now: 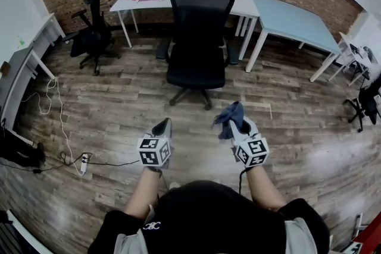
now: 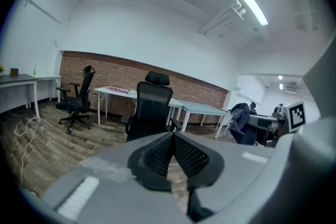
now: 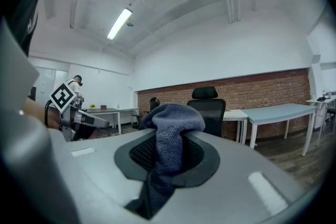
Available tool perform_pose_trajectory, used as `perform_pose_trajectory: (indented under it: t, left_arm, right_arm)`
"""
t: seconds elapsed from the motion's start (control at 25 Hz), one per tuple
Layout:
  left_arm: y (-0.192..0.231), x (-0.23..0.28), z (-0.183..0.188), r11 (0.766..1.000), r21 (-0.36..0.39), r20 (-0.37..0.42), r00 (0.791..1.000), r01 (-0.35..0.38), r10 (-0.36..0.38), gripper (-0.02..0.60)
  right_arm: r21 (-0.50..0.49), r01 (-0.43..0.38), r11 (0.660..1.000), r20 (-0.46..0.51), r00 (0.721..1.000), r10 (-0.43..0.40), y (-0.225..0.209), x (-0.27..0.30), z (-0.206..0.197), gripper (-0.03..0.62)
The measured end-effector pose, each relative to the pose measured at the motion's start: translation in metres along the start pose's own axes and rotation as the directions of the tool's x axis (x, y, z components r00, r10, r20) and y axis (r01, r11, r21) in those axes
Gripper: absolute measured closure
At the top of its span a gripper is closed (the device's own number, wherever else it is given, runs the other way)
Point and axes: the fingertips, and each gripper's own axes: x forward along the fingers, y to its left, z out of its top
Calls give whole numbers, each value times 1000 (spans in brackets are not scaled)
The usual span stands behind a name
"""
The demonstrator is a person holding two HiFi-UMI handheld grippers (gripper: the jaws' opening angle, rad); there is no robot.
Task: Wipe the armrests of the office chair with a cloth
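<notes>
The right gripper (image 1: 241,127) has its jaws clamped on a fold of the blue cloth (image 3: 170,128), which looks soft, light and floppy, so a bunched pinch suits it. The left gripper (image 2: 172,139) is empty, its jaws meeting at the tips. The office chair (image 1: 199,27) stands well ahead, and its armrests (image 1: 233,55) are probably hard plastic
</notes>
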Motion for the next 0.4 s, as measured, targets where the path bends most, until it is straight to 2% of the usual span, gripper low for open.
perform_pose_trajectory:
  t: [0.4]
  left_arm:
    - [-17, 11, -6, 1000, 20, -20, 1000, 4, -3, 575]
  right_arm:
    - [2, -13, 1000, -23, 1000, 13, -11, -4, -8, 528]
